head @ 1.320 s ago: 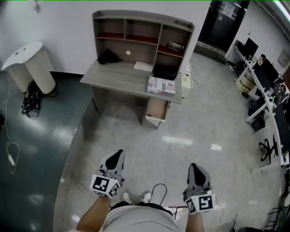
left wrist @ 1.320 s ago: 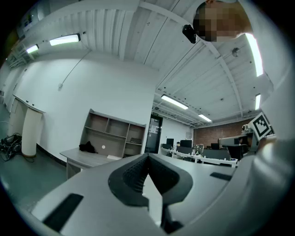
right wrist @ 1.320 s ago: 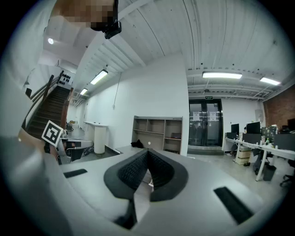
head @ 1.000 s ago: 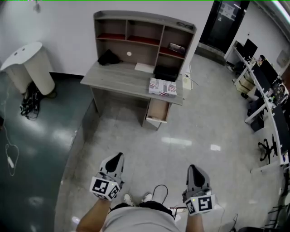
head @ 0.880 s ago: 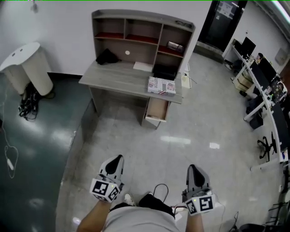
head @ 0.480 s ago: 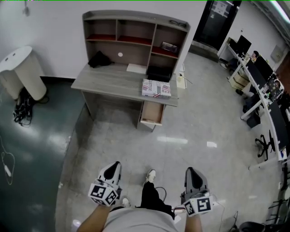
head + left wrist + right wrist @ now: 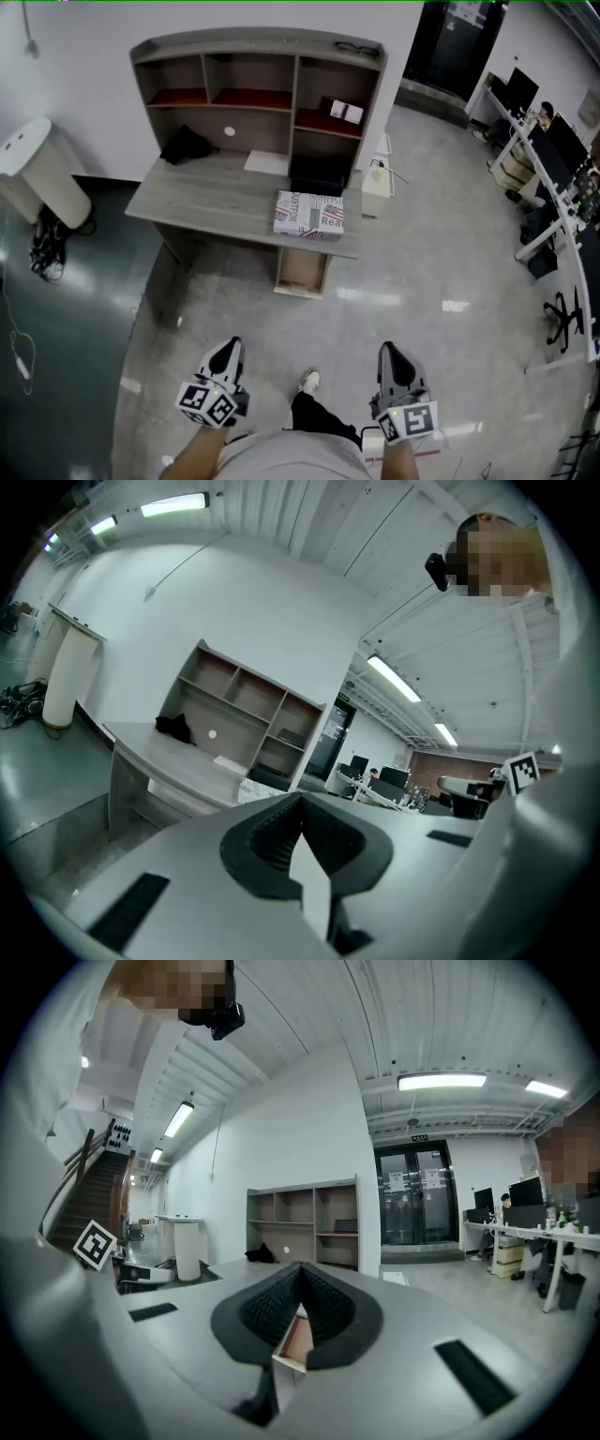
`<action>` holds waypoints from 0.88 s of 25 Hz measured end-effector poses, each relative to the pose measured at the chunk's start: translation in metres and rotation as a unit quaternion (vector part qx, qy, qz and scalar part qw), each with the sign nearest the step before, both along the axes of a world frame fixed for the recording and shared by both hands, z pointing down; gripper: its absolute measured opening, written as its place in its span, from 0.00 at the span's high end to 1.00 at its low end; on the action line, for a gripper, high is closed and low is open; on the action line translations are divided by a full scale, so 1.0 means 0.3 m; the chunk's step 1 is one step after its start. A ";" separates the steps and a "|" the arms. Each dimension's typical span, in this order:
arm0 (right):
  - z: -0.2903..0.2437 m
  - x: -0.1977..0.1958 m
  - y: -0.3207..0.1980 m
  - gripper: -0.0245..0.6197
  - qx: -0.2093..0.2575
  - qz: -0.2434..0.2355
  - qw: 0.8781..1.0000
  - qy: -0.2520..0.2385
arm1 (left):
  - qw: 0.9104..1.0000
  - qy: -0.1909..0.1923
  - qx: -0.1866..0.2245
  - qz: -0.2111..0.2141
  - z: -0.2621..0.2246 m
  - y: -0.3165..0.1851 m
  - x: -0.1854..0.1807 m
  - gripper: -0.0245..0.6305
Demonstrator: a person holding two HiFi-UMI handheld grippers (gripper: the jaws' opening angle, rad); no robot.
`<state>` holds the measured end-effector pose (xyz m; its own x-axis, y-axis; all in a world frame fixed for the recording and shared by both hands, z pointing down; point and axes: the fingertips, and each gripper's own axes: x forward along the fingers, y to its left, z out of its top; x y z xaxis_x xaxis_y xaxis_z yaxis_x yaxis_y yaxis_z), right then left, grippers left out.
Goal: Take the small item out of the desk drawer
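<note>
Drawer (image 7: 301,272) out past desk (image 7: 197,199) front edge

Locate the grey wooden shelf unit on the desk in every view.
Head view: grey wooden shelf unit, top centre, at the back of the desk.
Left gripper view: left of centre, mid-height.
Right gripper view: centre.
Shared landmark: white cylindrical bin, left of it in all three.

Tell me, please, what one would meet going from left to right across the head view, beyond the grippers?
White cylindrical stand → black crumpled cloth-like item → red-and-white printed box → black double door
</note>
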<state>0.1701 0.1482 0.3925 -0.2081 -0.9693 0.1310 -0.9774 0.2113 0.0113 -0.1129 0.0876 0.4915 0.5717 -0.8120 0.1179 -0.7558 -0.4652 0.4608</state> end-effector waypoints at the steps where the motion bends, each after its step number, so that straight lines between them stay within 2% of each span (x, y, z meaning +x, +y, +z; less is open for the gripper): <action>1: 0.003 0.055 -0.054 0.93 -0.005 -0.003 1.000 -0.002 | 1.000 0.004 -0.012 -0.008 0.007 -0.042 0.038 0.93; 4: 0.005 0.194 -0.208 0.93 -0.014 -0.015 1.000 -0.009 | 0.999 0.012 -0.038 -0.030 0.016 -0.152 0.136 0.93; 8: 0.008 0.280 -0.384 0.93 -0.008 -0.044 0.999 -0.014 | 0.997 0.023 -0.043 -0.057 0.013 -0.285 0.228 0.93; 17: 0.015 0.247 -0.541 0.93 -0.018 -0.093 0.995 -0.025 | 0.994 0.038 -0.067 -0.071 0.058 -0.448 0.299 0.93; 22: 0.060 0.199 -0.581 0.93 -0.041 -0.095 0.995 -0.003 | 0.991 0.052 -0.108 -0.061 0.210 -0.504 0.312 0.93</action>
<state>0.2296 -0.0260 0.4105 -0.3866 -0.8987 0.2069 -0.9201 0.3913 -0.0193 -0.0192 -0.0636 0.5546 0.4884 -0.8383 0.2425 -0.7435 -0.2542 0.6185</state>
